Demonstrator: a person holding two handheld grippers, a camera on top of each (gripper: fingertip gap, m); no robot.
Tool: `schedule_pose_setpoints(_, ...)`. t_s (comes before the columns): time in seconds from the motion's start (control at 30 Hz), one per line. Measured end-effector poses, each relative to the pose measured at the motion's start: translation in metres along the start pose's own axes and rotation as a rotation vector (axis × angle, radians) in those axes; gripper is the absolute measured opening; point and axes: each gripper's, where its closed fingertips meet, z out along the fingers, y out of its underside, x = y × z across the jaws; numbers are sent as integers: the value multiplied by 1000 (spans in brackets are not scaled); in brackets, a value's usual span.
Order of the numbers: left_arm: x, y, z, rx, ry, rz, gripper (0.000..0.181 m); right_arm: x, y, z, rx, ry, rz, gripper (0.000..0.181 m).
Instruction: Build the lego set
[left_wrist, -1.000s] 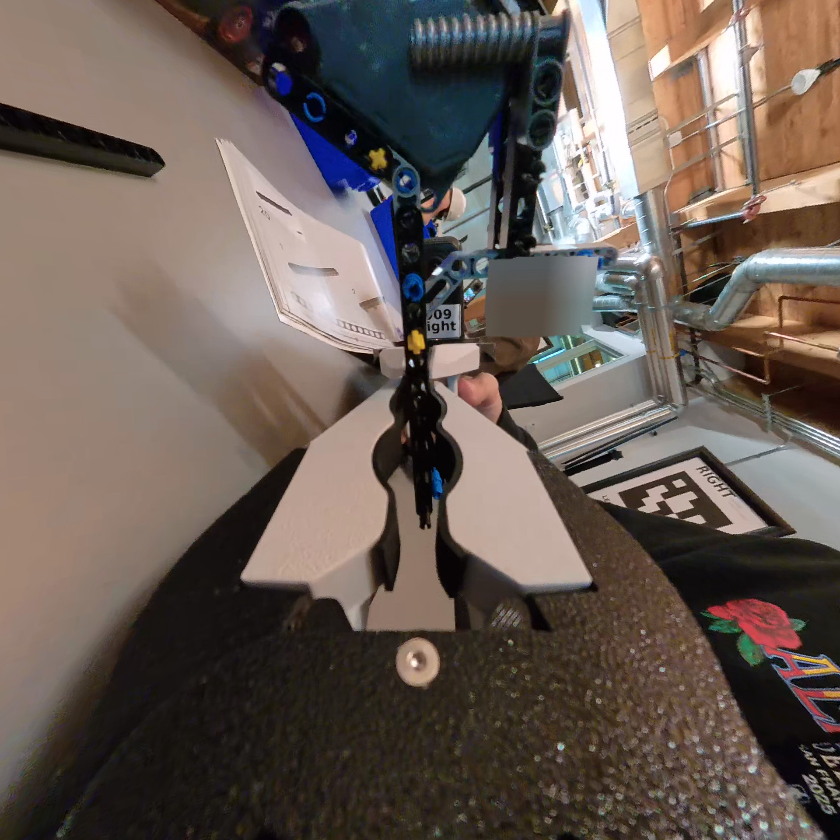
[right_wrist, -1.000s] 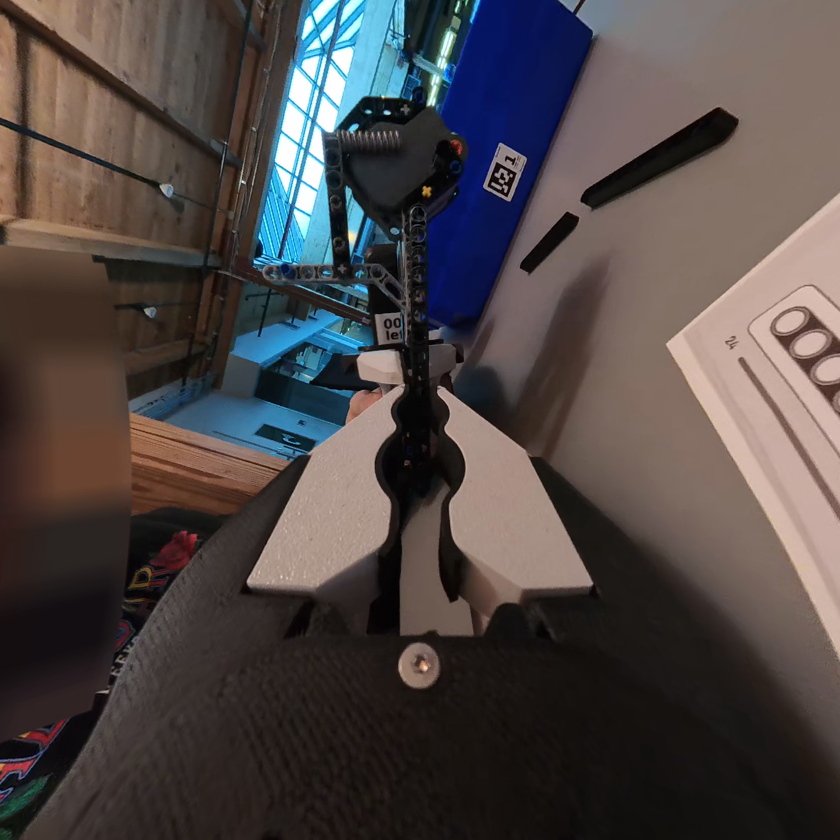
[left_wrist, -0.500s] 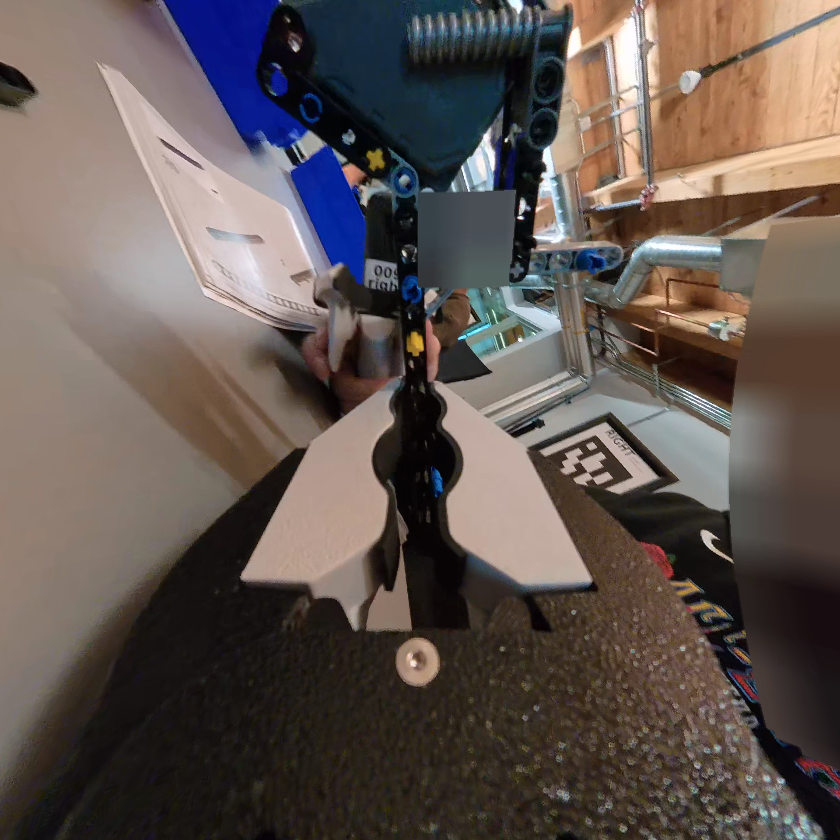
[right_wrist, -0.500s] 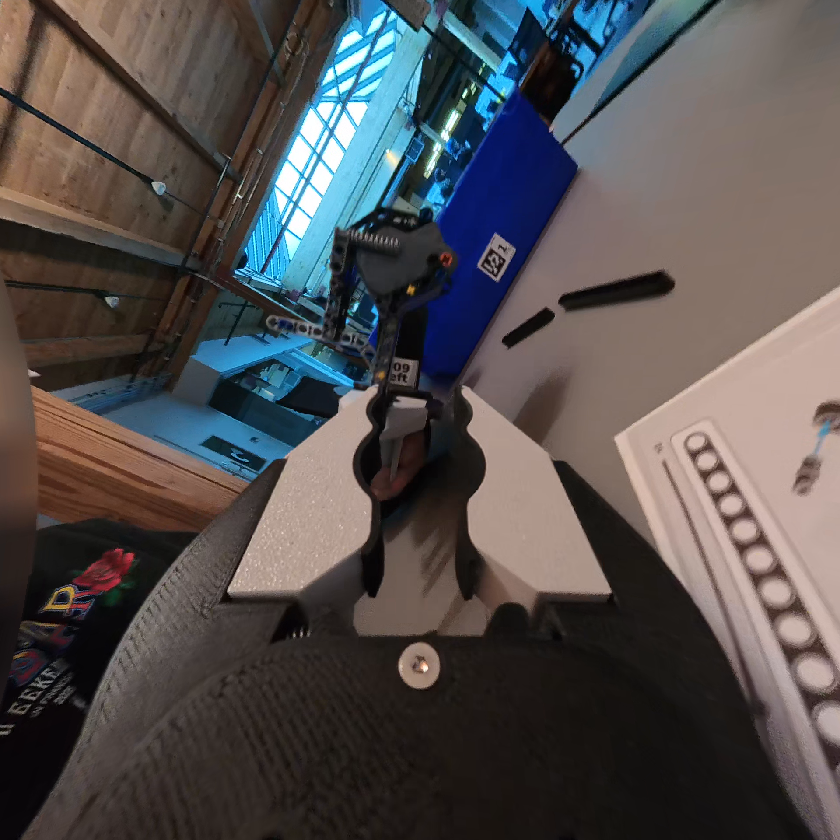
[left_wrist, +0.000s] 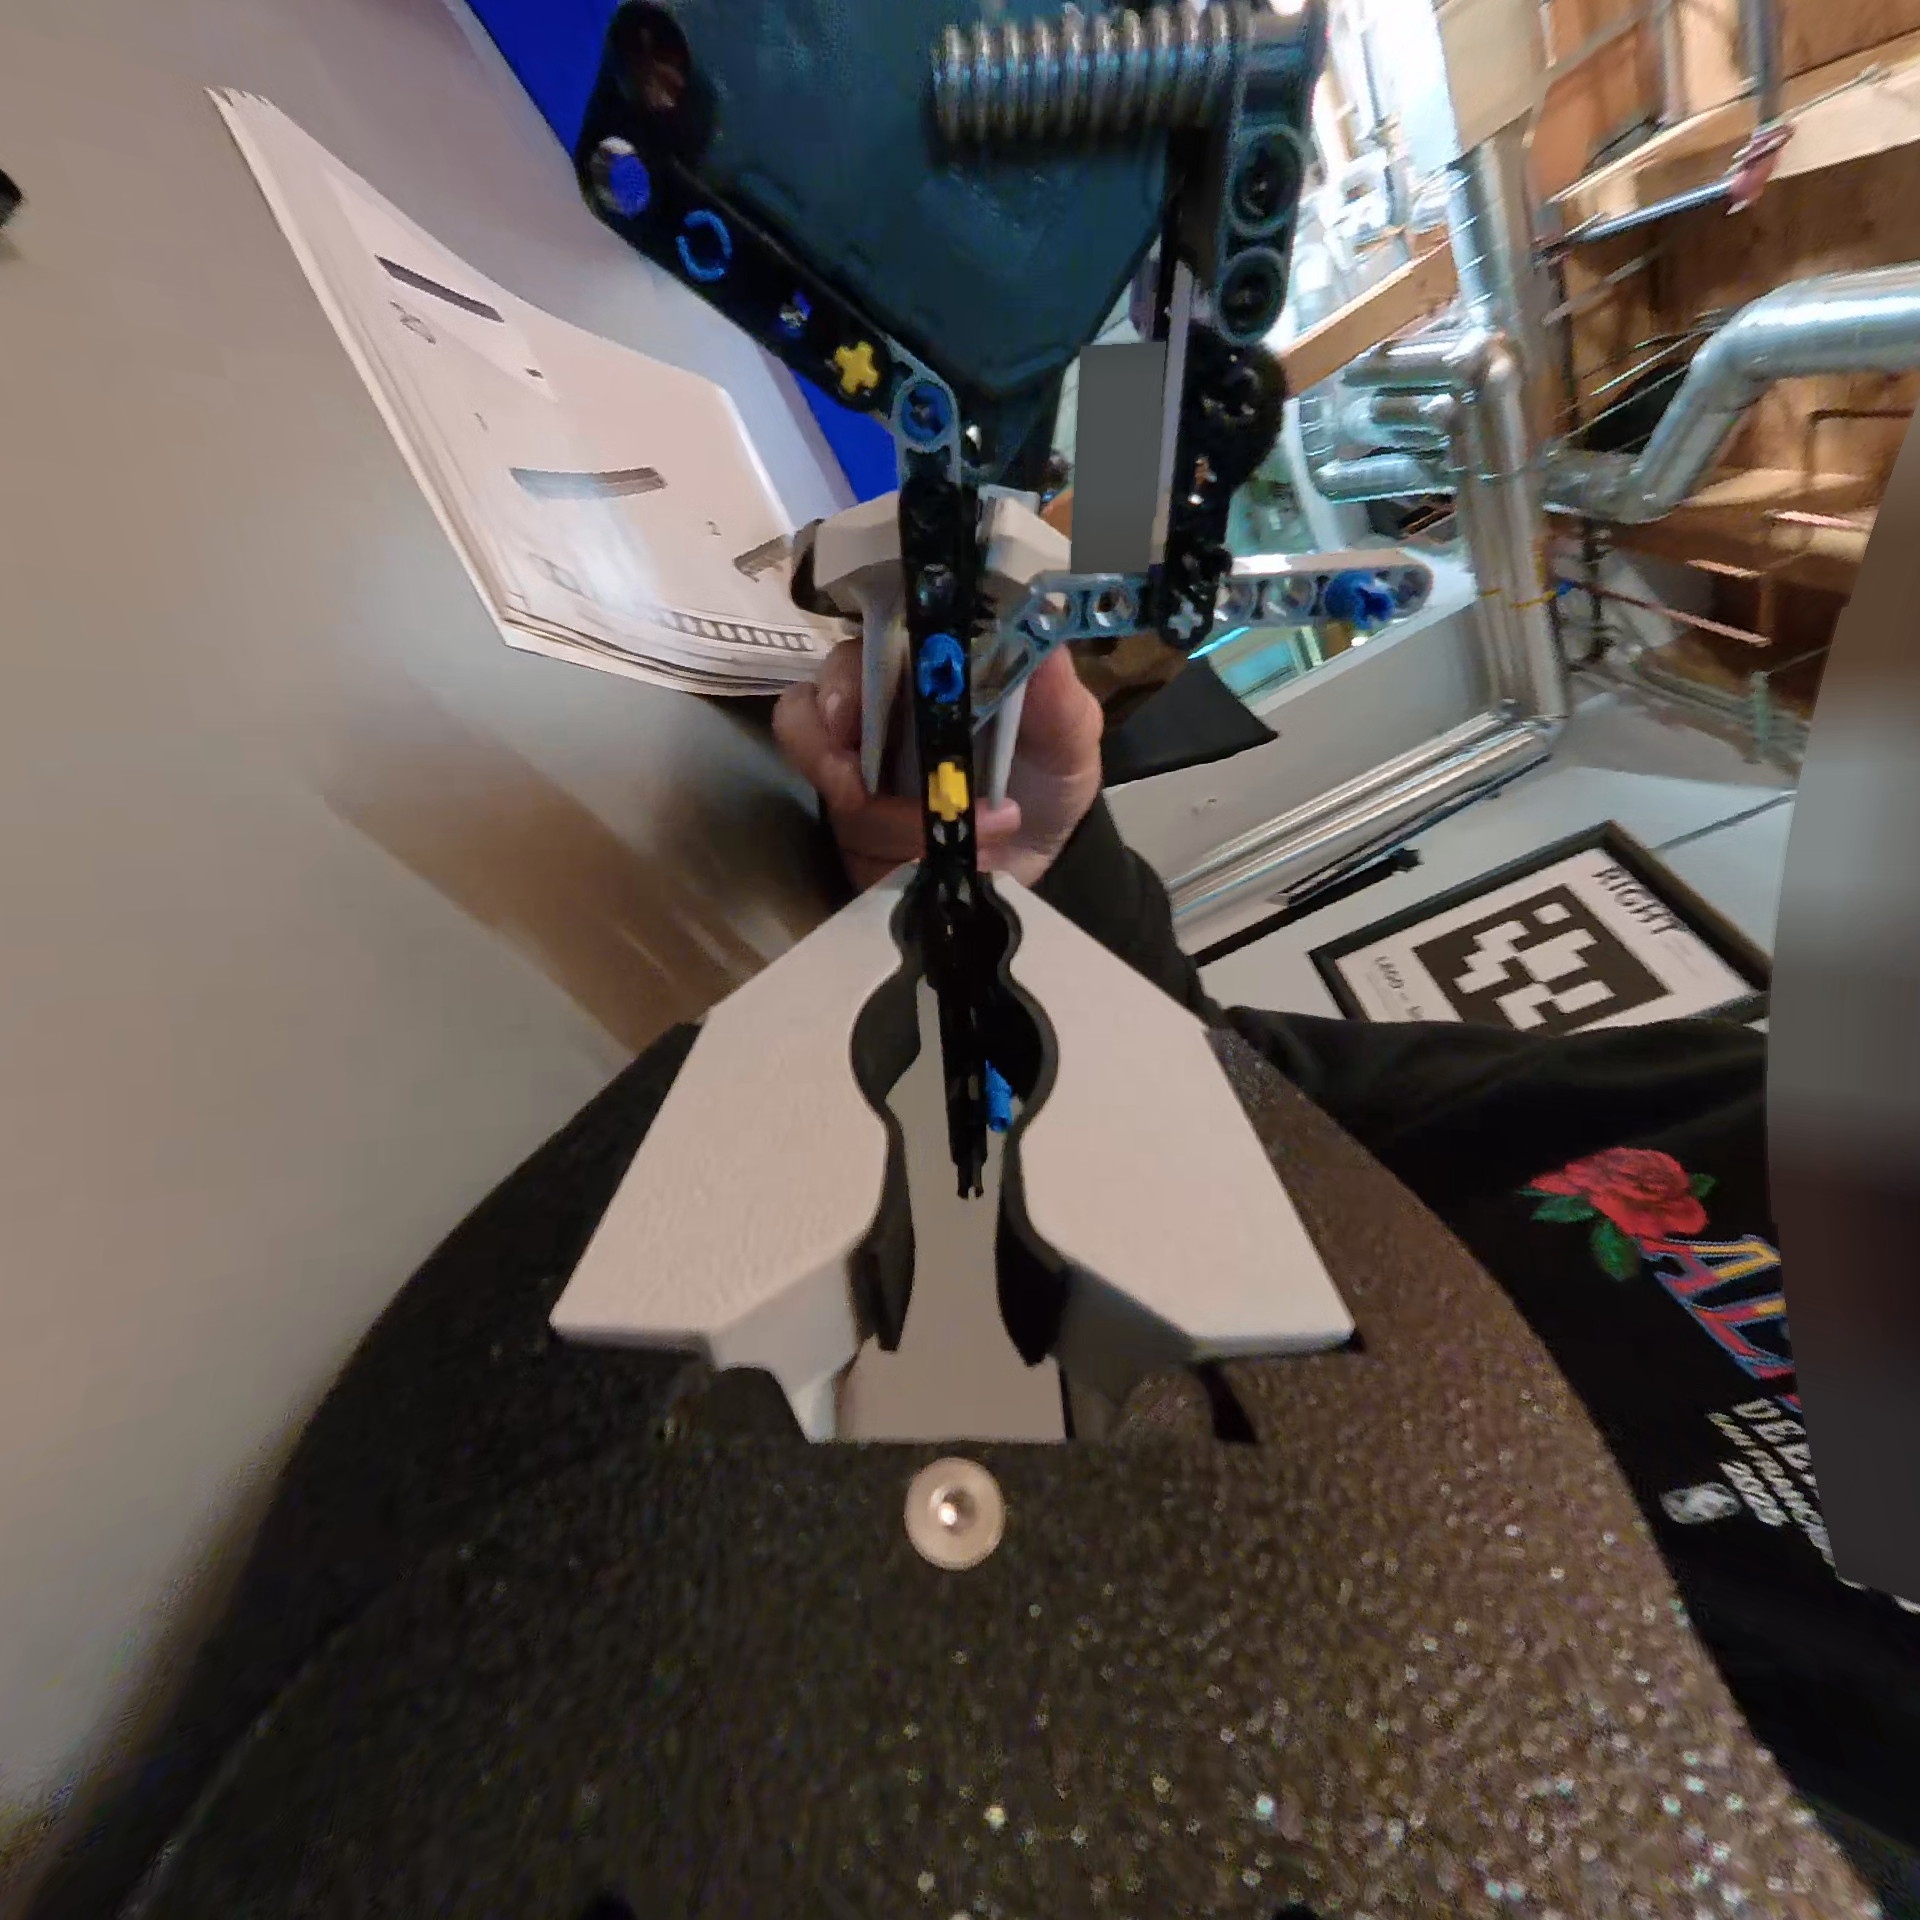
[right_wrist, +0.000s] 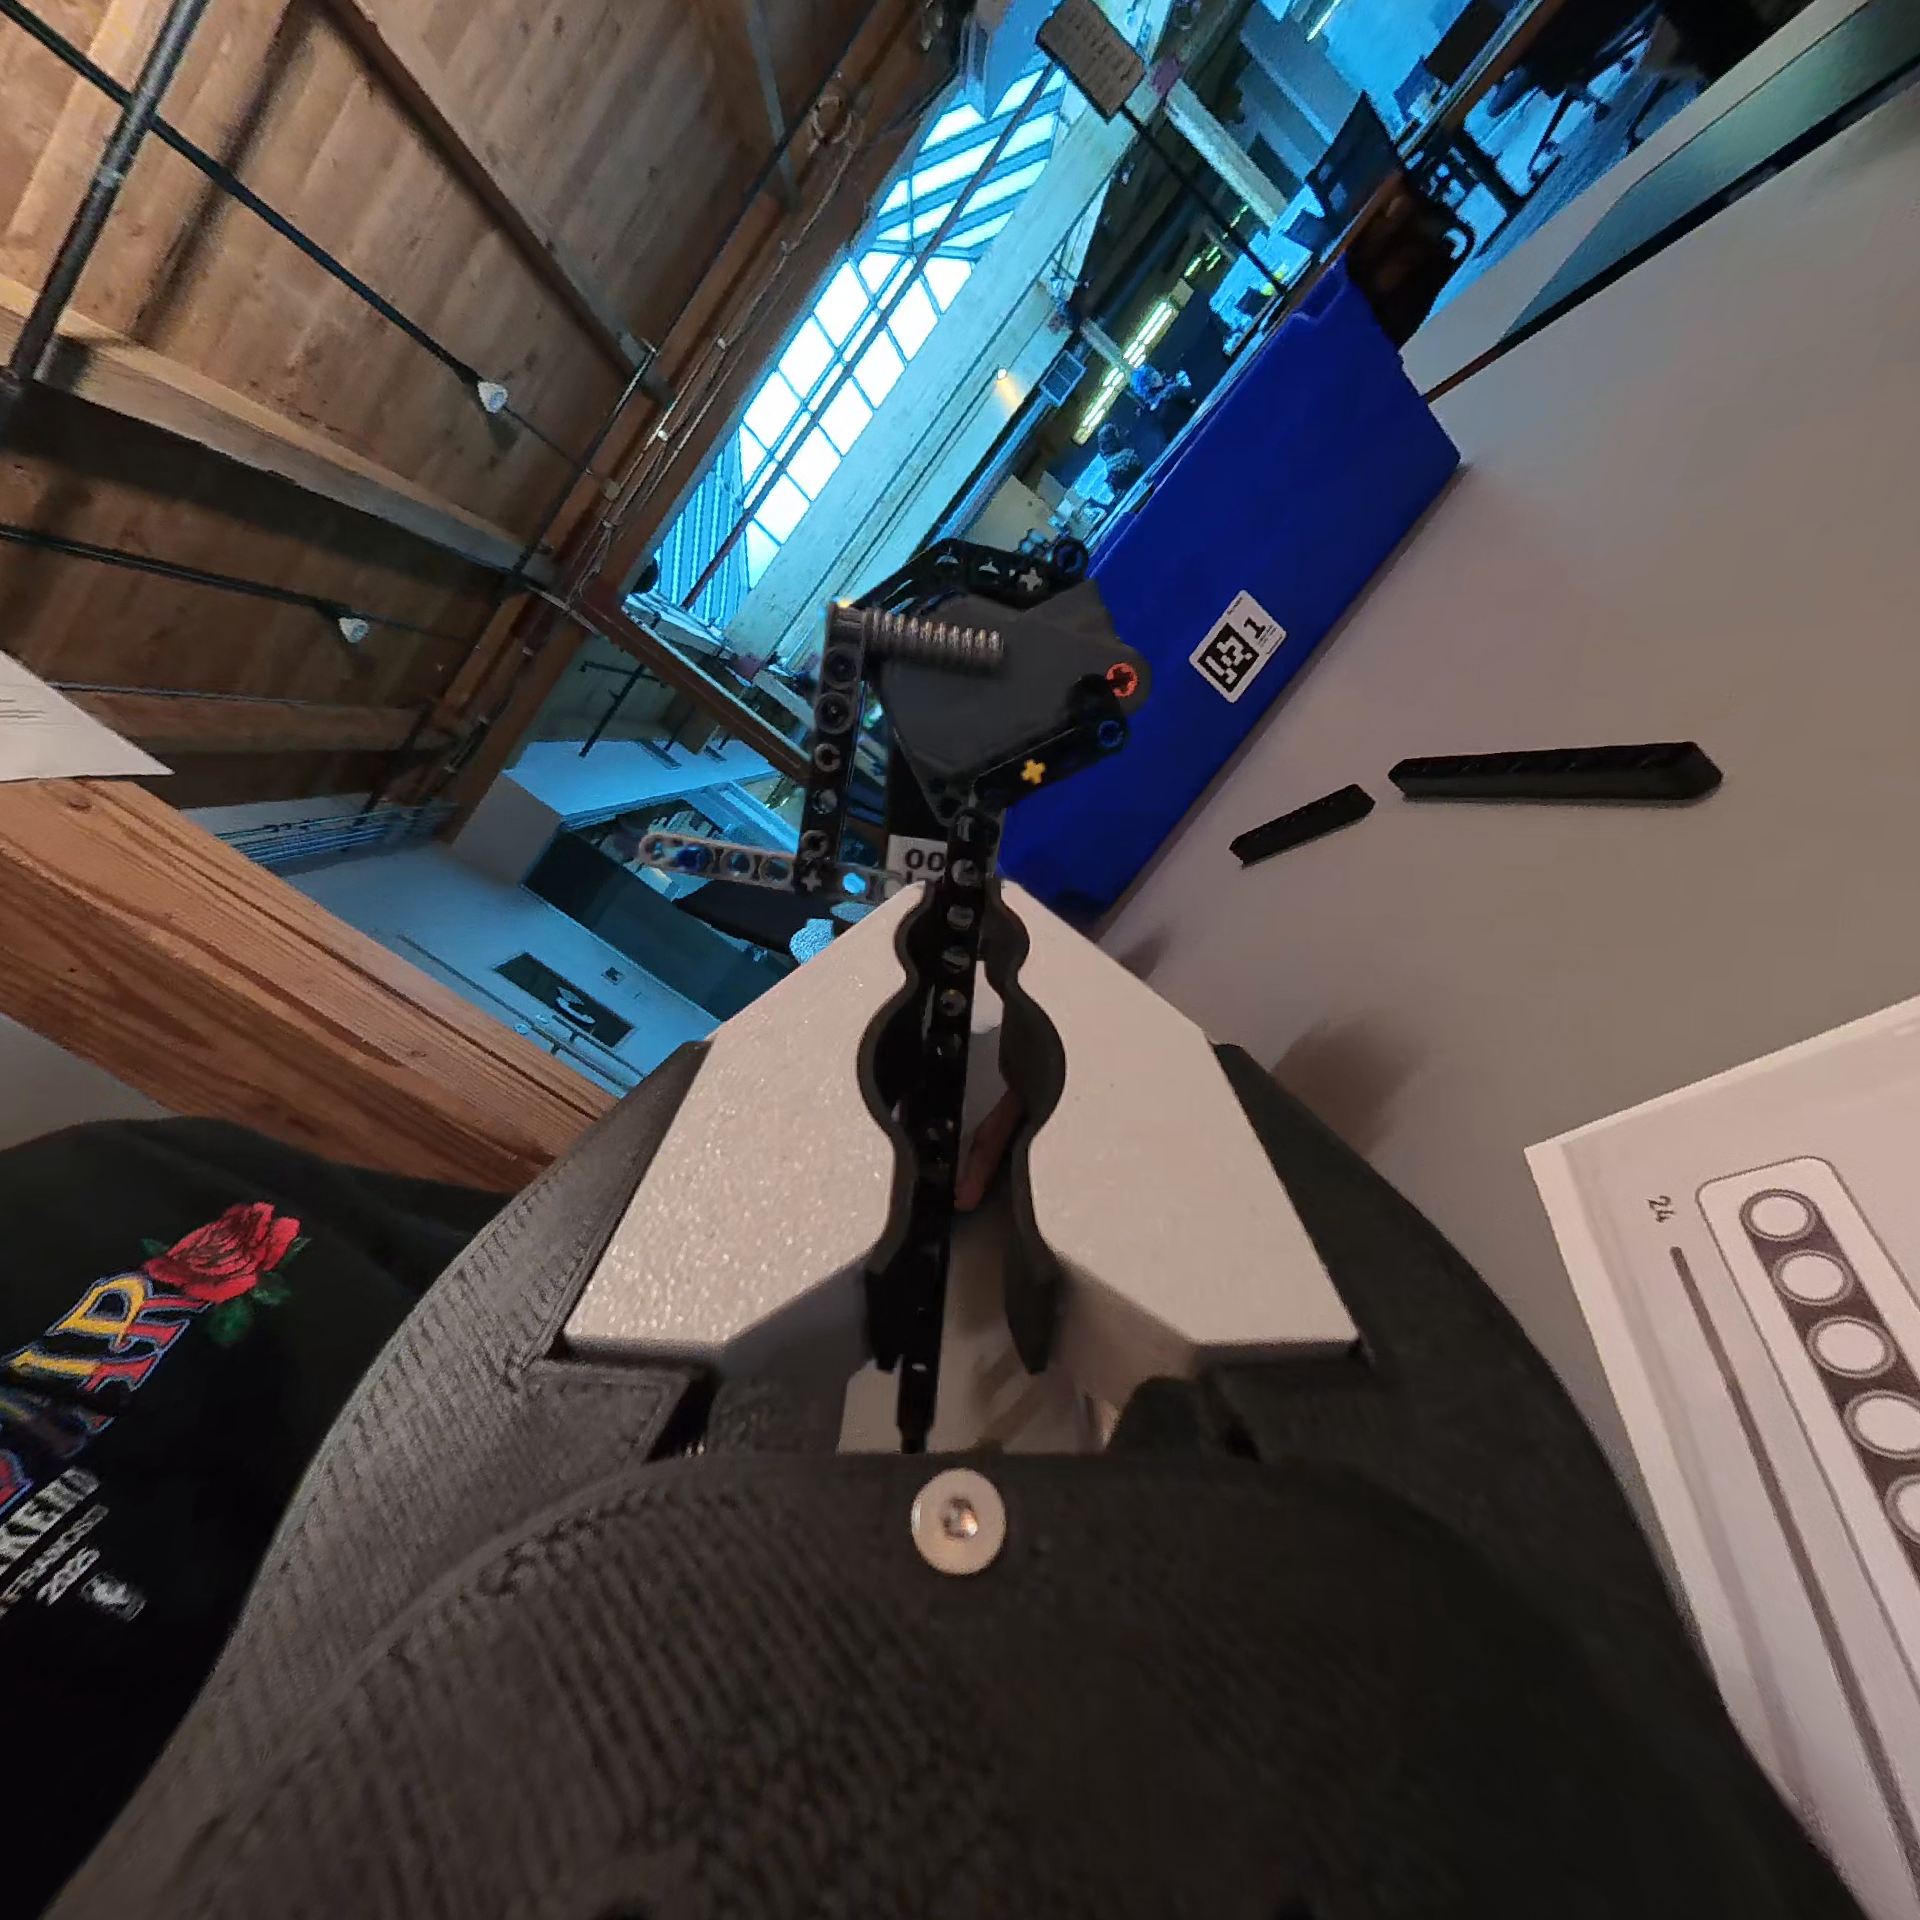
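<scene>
Model (left_wrist: 940, 727) held mid-air above grey bench (left_wrist: 208, 831), its black beam clenched in left tongs (left_wrist: 954, 914) and seemingly in right tongs (right_wrist: 951, 935) too; judge: keep both grips square, no twisting; manual (right_wrist: 1766, 1403), loose beams (right_wrist: 1553, 774), blue bin (right_wrist: 1226, 665), timber hall beyond.

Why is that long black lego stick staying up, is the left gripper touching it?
Touching. The left wrist view shows the left gripper shut on the black lego stick, with both fingertips pressed against its sides.
</scene>
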Motion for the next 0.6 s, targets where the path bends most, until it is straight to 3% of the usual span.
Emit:
schedule_pose_setpoints(0.2, -3, -2, 2, 12, -27, 10, 5, 2, -3, -2, 45, -3, 74, 5)
schedule_pose_setpoints(0.3, -5, -8, -1, 51, -41, 12, 5, -2, 4, -8, 6, -9, 77, 31)
schedule_pose_setpoints(0.6, 1, -15, -5, 101, -2, 44, 5, -7, 39, -21, -177, 80, -57, 9)
